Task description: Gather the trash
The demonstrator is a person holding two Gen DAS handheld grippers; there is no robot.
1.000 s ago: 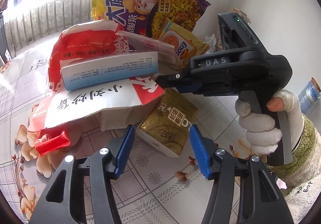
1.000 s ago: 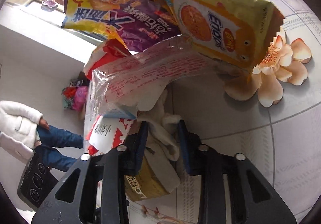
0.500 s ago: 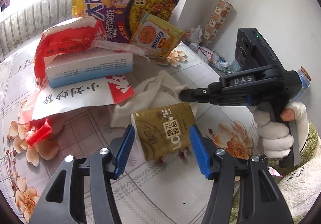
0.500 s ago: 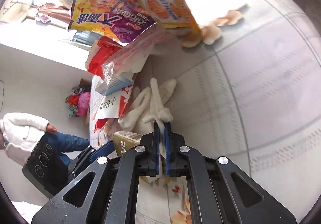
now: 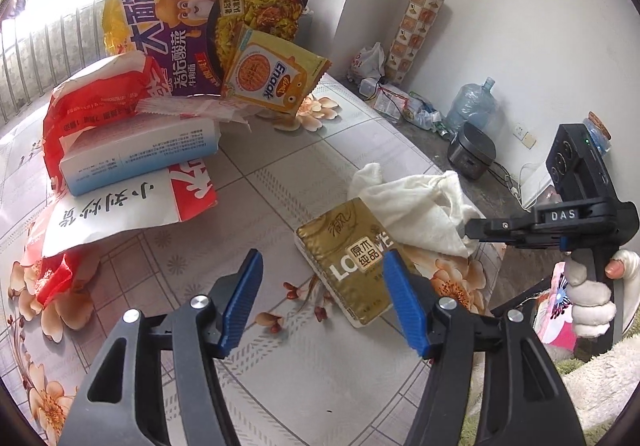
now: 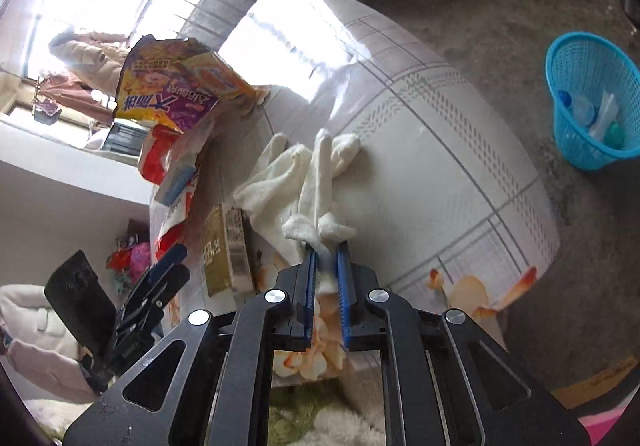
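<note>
My right gripper (image 6: 326, 250) is shut on a crumpled white cloth (image 6: 308, 174), which it holds near the table's edge; the cloth also shows in the left wrist view (image 5: 416, 206), with the right gripper (image 5: 466, 230) at its right end. My left gripper (image 5: 322, 282) is open and empty just above a gold tissue pack (image 5: 352, 258), which lies on the table and also shows in the right wrist view (image 6: 226, 246). Further back lie a red and white bag (image 5: 116, 166), a white and blue box (image 5: 136, 154), a purple noodle packet (image 5: 200, 30) and a yellow snack packet (image 5: 272, 74).
The table has a flowered tile-pattern cover (image 5: 280, 182). A blue mesh bin (image 6: 588, 106) with some trash in it stands on the floor beyond the table. A water jug (image 5: 472, 106) and a rice cooker (image 5: 472, 154) stand by the wall.
My right gripper has shut on the white cloth and pulled it away from the pile toward the table's edge. My left gripper has drawn back; the gold pack now lies clear of the pile.
</note>
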